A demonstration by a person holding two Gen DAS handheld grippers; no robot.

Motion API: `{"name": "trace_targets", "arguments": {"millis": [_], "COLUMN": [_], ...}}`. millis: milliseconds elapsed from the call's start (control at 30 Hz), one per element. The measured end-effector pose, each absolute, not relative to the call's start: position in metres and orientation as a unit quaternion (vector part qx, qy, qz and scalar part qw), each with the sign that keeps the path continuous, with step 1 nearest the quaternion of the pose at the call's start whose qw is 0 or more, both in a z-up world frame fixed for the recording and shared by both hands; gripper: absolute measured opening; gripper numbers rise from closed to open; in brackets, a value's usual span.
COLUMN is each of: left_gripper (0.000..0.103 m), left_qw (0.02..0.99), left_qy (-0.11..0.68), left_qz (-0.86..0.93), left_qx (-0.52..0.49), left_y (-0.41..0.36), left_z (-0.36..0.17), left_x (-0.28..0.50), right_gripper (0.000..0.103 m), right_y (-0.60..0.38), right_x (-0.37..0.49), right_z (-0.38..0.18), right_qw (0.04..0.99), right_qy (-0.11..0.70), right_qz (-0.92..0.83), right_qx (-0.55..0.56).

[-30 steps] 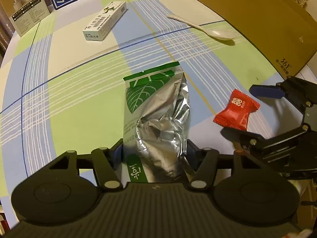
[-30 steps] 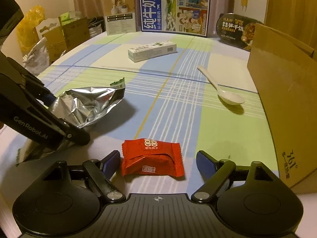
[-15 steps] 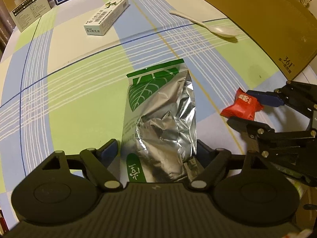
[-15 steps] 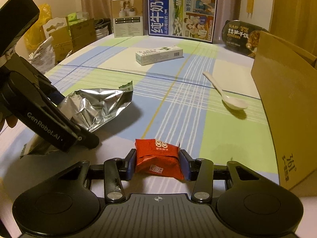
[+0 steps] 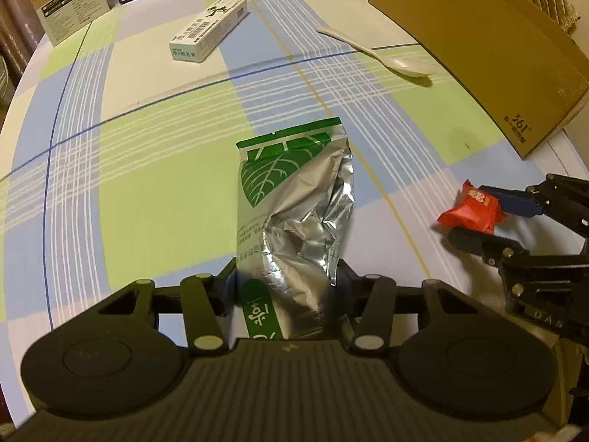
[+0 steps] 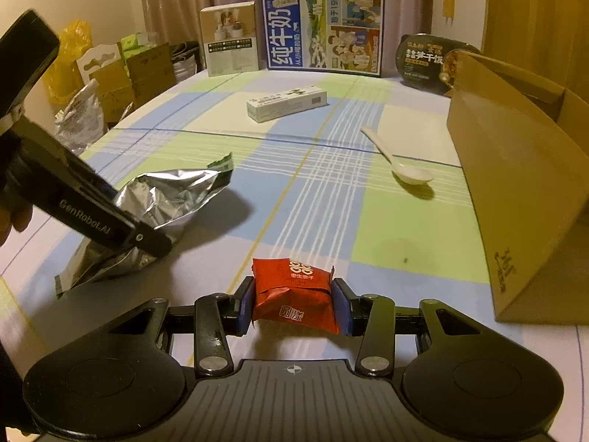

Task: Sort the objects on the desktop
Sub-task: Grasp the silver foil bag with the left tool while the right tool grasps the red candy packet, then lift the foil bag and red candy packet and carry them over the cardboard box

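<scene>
Crinkled silver foil marks the green-and-silver foil pouch [image 5: 294,202], which lies lengthwise on the checked green, blue and cream tabletop [image 5: 147,184] with its green leaf-printed end pointing far and its near end caught between the fingers of the left gripper [image 5: 285,280]; the jaws of that gripper have just been closing and now pinch the pouch from both sides. In the right wrist view the same pouch [image 6: 165,202] bulges upward at the left, with the dark body of the left gripper [image 6: 147,239] slanting down onto its near end. The right gripper [image 6: 293,300] is clamped on a small red candy packet [image 6: 294,291], its blue pads pressing the left and right edges of the wrapper, after its jaws narrowed from a wider setting. From the left wrist view the red candy packet [image 5: 471,210] appears at the right, between the fingers of the right gripper [image 5: 478,217]. Farther off, a white spoon [image 6: 401,162] lies with its bowl nearer than its handle, and a long white carton [image 6: 287,103] rests beyond it toward the left. A brown cardboard box [image 6: 522,184] stands along the right edge of the tabletop. At the far edge a blue milk carton [image 6: 320,25] and a smaller cream box [image 6: 228,40] stand upright side by side
</scene>
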State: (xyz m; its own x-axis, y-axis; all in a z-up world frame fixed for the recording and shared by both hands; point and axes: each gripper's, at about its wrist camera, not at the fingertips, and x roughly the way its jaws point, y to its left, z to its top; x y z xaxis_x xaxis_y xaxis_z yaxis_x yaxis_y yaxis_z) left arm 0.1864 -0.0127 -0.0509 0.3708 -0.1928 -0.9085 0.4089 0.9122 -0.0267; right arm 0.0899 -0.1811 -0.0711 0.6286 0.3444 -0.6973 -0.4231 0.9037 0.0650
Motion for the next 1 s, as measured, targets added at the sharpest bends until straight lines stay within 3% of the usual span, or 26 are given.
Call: {"name": "trace_targets", "arguments": {"millis": [1000], "left_gripper": [0.046], "left_qw": [0.842], "left_qy": [0.502], "left_qz": [-0.192], "left_qx": [0.044], "left_y": [-0.047], "left_z": [0.013], "left_x": [0.120], "right_gripper": [0.040], "right_y": [-0.235], "right_x": [0.034], "right_z": [-0.003], "right_qw": [0.932], "right_qy": [0.316], "right_qz": [0.174], "right_qx": [-0.024]}}
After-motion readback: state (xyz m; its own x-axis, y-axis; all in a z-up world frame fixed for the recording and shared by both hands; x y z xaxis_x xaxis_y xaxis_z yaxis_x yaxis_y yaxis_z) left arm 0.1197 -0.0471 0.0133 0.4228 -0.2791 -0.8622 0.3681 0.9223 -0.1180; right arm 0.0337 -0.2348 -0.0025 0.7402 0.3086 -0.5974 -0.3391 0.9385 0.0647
